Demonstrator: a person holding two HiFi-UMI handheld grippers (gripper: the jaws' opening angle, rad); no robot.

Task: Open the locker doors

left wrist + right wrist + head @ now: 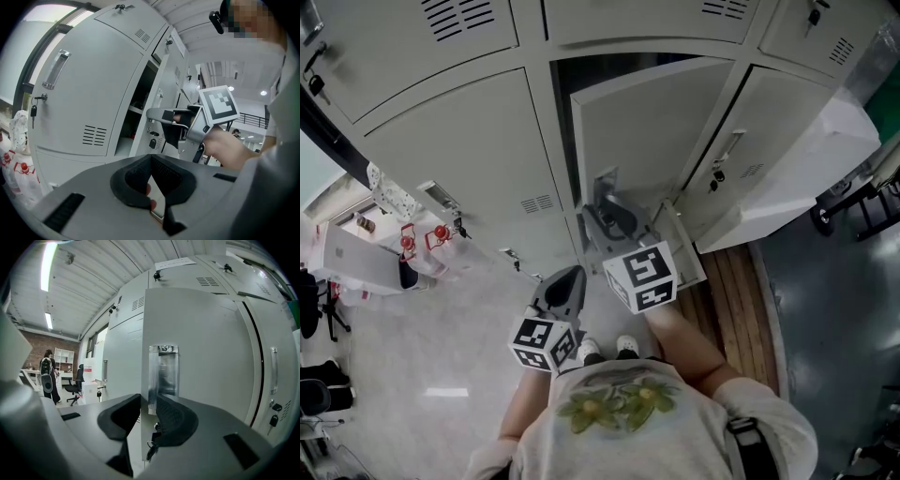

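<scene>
A bank of grey lockers fills the head view, and the middle door (647, 122) stands ajar with a dark gap above it. My right gripper (605, 208) is shut on that door's free edge at the chrome recessed handle (163, 371), with one jaw on each face of the door (206, 357). Keys (151, 446) hang from the lock just below. My left gripper (571, 276) hovers lower and to the left, clear of the lockers, its pads (161, 171) meeting at the tips with nothing between them. The left gripper view also shows the right gripper (164, 115) on the door.
The closed locker on the left has a bar handle (55, 69) and a key (33, 110). Plastic bags with red print (422, 239) lie at the left. A wooden strip (741, 291) and a black cart (853, 202) are at the right. A person (48, 376) and an office chair (75, 385) stand far off.
</scene>
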